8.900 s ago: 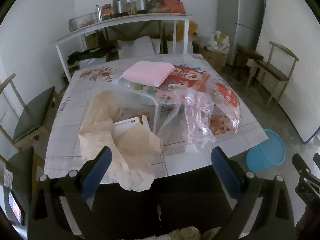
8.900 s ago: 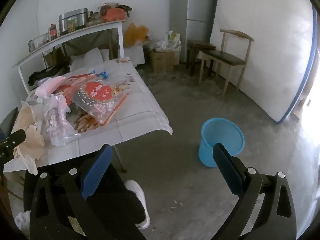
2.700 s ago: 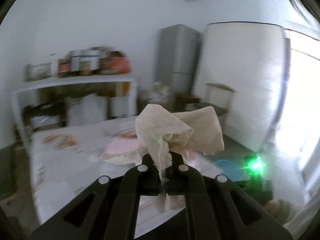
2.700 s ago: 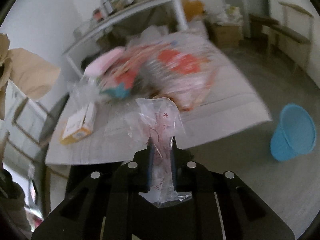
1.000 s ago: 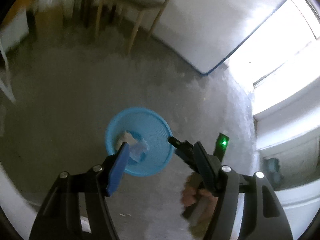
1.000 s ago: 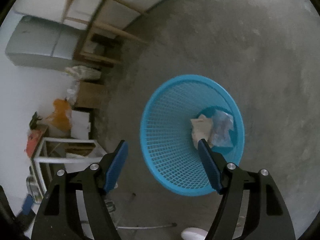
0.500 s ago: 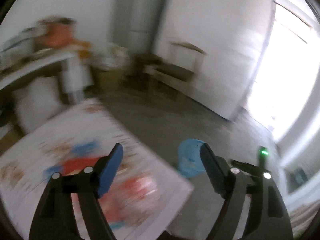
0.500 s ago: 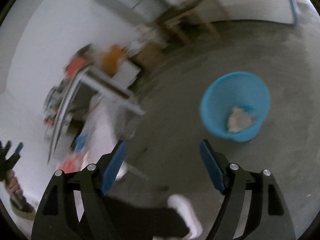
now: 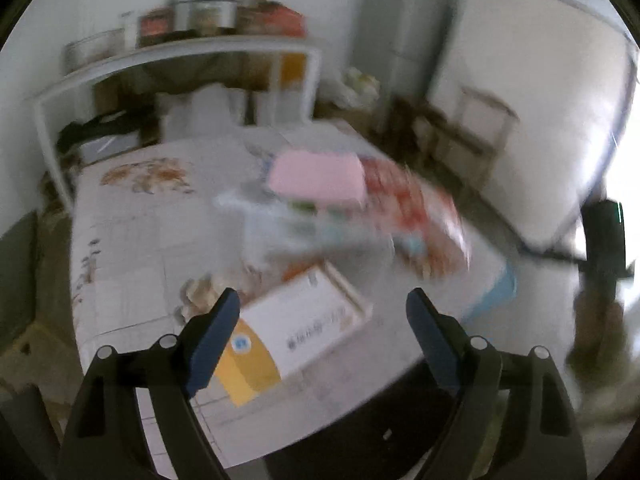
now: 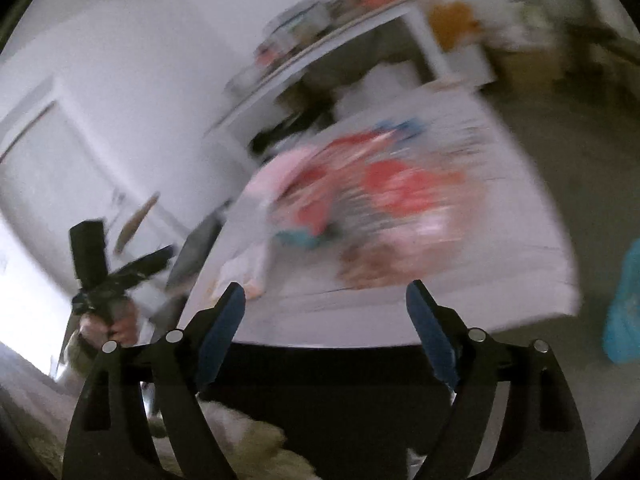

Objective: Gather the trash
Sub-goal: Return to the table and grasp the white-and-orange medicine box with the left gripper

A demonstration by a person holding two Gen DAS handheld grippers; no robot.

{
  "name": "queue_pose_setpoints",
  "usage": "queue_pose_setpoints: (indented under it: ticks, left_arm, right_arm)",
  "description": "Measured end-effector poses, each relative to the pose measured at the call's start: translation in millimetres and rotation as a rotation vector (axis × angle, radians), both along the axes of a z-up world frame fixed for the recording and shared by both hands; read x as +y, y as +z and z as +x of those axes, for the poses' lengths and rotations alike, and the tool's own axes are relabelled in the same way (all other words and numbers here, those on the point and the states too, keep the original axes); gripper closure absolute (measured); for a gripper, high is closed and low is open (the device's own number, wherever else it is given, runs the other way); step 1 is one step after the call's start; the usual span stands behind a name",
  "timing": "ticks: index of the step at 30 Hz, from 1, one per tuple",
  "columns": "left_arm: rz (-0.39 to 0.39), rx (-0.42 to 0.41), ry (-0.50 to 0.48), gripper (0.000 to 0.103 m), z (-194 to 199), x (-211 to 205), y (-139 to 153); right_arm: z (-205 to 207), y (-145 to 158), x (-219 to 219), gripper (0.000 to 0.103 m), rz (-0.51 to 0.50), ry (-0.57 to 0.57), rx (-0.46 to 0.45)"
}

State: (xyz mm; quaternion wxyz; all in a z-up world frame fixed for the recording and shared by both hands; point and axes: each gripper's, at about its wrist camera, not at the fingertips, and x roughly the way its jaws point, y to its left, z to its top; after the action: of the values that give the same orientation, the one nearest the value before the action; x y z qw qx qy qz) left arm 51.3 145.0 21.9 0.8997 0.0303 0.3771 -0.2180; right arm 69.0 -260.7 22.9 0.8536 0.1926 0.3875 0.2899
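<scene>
On the surface [image 9: 132, 240], the white-and-orange box [image 9: 292, 332] lies just ahead of the left hand-held gripper [image 9: 323, 316], spread wide and empty. The right hand-held gripper [image 10: 325, 312], equally wide and empty, now faces the surface; a second ago both hung over the blue bin [image 10: 624, 308].

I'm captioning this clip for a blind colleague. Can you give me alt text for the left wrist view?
Motion-blurred fisheye view: the open, empty left gripper points at a white and orange carton lying on the near part of a patterned table. Behind the carton lie a pink packet and red printed bags; a cluttered white shelf and grey fridge stand against the far wall.
</scene>
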Motion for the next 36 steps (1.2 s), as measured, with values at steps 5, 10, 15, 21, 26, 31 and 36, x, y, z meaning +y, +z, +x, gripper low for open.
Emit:
queue_pose_setpoints:
  ticks: [5,10,15,21,26,31,36]
  left_arm:
    - [0.239,-0.117,-0.206,0.006,6,-31,-30]
    - [0.275,-0.055,-0.300,0.006,47,-25,-57]
    - [0.264,0.020,-0.361,0.006,71,-23,-75]
    - [0.270,0.046,-0.398,0.019,69,-24,-90]
    - [0.295,0.024,-0.360,0.026,54,-25,-89]
    - [0.282,0.025,-0.245,0.029,35,-18,-85]
    - [0.211,0.033,-0.080,0.029,18,3,-78]
  right_arm:
    - [22,8,73,0.024,-0.084,0.214,0.004]
    - [26,17,116,0.022,-0.145,0.297,-0.026]
    - [38,22,132,0.022,-0.136,0.317,-0.009]
    - [47,17,140,0.022,-0.131,0.314,0.031]
    - [47,25,156,0.022,-0.175,0.296,-0.009]
    - [40,38,172,0.027,-0.203,0.291,-0.085]
    - [29,46,195,0.043,-0.251,0.292,-0.152]
